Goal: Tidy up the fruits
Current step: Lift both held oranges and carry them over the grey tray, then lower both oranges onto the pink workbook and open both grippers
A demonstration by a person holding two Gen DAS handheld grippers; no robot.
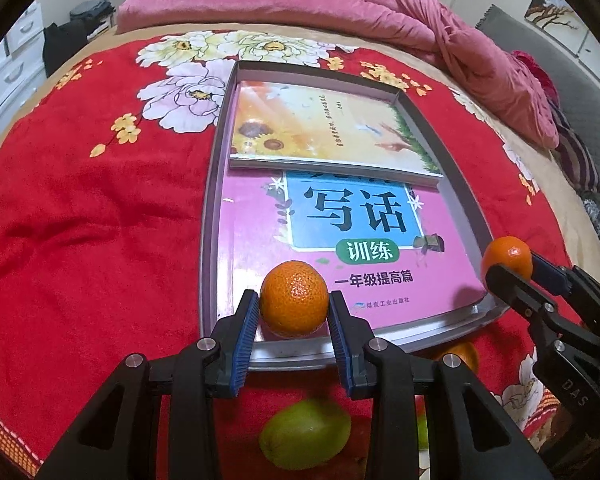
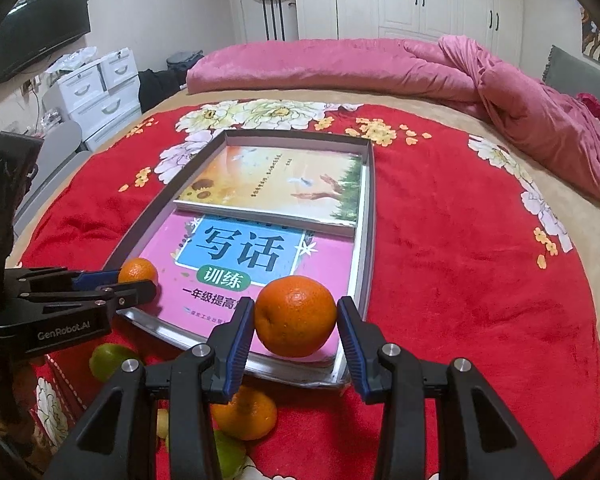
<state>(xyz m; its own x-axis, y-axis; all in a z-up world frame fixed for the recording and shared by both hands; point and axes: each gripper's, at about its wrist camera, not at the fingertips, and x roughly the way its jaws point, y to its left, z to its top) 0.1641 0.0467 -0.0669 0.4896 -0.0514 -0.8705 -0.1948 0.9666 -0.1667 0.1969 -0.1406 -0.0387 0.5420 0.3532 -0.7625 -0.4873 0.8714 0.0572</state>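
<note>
The left gripper (image 1: 294, 316) is clamped on an orange (image 1: 294, 299), blue pads pressing its two sides; the fruit is nearly round, with no clear long axis, and which way its stem end faces cannot be told. It sits over the near edge of a shallow grey tray (image 1: 210, 216), above the near end of a pink book (image 1: 256, 240). The right gripper (image 2: 296, 322) likewise squeezes a second orange (image 2: 295, 315) between its pads, over the tray's near right corner.

The tray lies on a red flowered blanket (image 1: 80, 220) and holds the pink book toward the near edge and a sunflower-cover book (image 1: 320, 128) toward the far edge, overlapping the pink one.

Just off the tray's near edge, on the blanket, lie a green fruit (image 1: 304, 434) and a loose orange (image 2: 246, 416); the right wrist view shows the loose orange almost whole, while the left shows only a sliver. The right wrist view also shows a second green fruit (image 2: 110, 360) beneath the left gripper's body.
</note>
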